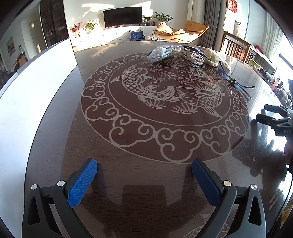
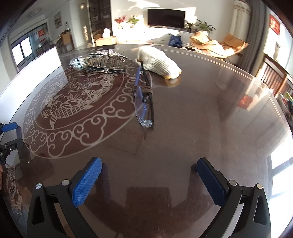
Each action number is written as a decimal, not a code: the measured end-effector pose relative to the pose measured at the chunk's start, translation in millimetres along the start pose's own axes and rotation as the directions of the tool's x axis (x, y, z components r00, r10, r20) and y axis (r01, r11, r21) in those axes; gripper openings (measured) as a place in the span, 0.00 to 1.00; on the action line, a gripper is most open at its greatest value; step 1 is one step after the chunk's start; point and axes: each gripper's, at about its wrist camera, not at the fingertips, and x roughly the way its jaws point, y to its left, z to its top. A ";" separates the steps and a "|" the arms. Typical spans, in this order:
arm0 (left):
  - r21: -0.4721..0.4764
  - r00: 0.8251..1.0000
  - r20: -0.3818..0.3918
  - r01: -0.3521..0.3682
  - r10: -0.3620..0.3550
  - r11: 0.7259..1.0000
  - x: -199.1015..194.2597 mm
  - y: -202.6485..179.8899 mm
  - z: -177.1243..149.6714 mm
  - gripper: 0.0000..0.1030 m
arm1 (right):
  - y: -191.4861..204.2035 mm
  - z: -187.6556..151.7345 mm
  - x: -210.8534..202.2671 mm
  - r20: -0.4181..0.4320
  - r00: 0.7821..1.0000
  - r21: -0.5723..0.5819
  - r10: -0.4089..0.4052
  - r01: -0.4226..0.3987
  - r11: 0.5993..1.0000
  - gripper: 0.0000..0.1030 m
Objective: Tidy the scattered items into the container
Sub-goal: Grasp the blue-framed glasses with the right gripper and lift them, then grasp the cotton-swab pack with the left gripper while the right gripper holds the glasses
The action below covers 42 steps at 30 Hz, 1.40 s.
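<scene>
Scattered items lie at the far side of a dark round table [image 1: 146,179]: a bag of cotton swabs [image 1: 157,54] [image 2: 78,63], a clear hair claw clip [image 1: 196,56] [image 2: 107,63], a cream knitted glove [image 1: 215,58] [image 2: 158,61] and folded blue-armed glasses [image 1: 236,84] [image 2: 143,95]. A white container [image 1: 33,98] [image 2: 42,60] stands at the table's left. My left gripper [image 1: 144,171] is open over bare table, far from the items. My right gripper [image 2: 149,170] is open too, with the glasses ahead of it. Each gripper shows at the edge of the other's view.
The tabletop is glossy with a pale fish and cloud pattern [image 1: 164,98]. Wooden chairs [image 1: 236,45] stand at the far right edge. Behind the table are a TV [image 1: 122,16], plants and an orange lounge chair [image 1: 181,32].
</scene>
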 end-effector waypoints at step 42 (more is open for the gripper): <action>0.286 0.982 -0.028 0.187 -0.187 0.940 134.5 -23.6 194.9 1.00 | 26.7 -3.5 -14.4 0.058 0.998 -0.022 0.039 -0.038 0.999 0.31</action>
